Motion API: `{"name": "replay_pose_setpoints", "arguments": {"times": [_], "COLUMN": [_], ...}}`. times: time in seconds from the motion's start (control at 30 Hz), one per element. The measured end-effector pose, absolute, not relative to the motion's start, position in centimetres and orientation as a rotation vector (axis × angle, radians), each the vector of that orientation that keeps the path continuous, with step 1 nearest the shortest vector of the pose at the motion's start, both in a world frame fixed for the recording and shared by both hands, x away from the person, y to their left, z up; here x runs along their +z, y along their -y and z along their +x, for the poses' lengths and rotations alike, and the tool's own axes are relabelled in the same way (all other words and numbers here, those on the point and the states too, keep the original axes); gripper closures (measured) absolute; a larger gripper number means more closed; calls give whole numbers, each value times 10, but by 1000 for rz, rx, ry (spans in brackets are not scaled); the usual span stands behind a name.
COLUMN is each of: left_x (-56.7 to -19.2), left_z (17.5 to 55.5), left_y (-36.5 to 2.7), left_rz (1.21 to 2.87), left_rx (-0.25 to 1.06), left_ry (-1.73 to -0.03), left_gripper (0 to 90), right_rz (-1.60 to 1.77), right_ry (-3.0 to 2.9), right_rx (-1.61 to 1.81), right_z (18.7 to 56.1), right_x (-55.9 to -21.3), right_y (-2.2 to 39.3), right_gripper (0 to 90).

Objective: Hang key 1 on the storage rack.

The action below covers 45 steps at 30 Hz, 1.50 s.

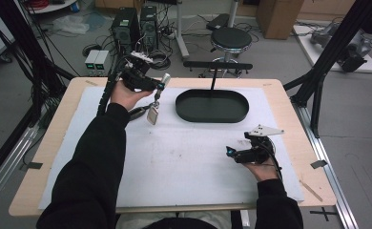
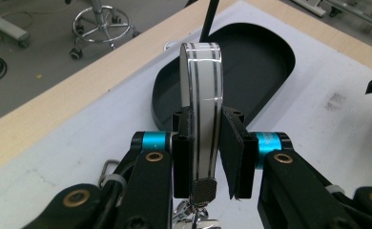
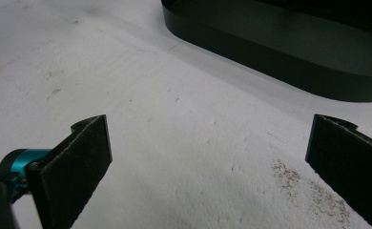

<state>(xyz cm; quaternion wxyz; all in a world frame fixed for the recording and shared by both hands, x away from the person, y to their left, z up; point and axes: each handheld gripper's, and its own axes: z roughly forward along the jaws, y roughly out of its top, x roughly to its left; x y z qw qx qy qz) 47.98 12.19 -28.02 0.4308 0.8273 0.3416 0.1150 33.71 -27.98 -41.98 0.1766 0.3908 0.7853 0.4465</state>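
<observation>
You wear long black sleeves (image 1: pixel 96 157) on both arms. Your left gripper (image 2: pixel 207 143) is black, with two flat black fingers (image 2: pixel 232 152). Each finger sits on a shiny blue ring (image 2: pixel 154 141), and round gold-coloured screws (image 2: pixel 154 156) dot the black arms below. A ribbed black cable (image 1: pixel 105 93) trails from it. Your right gripper (image 3: pixel 208 157) has the same flat black fingers (image 3: pixel 79 167) and a blue ring (image 3: pixel 19 164). On top it carries a grey three-cornered plate (image 1: pixel 265 130).
</observation>
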Motion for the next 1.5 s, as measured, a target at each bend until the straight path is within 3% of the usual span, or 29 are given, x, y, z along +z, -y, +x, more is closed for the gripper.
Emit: {"name": "replay_pose_setpoints", "arguments": {"times": [0.6, 1.5], "left_x": [-231, -214], "left_z": [498, 538], "left_y": [-81, -30], "left_rz": [2043, 2024], "left_rx": [375, 381], "left_ry": [-696, -660], "left_gripper": [754, 753], "right_rz": [1108, 1105], "right_ry": [-2213, -2227], "right_rx": [1283, 1270], "right_z": [337, 338], "right_x": [-419, -421], "right_y": [281, 283], "right_gripper": [8, 8]}}
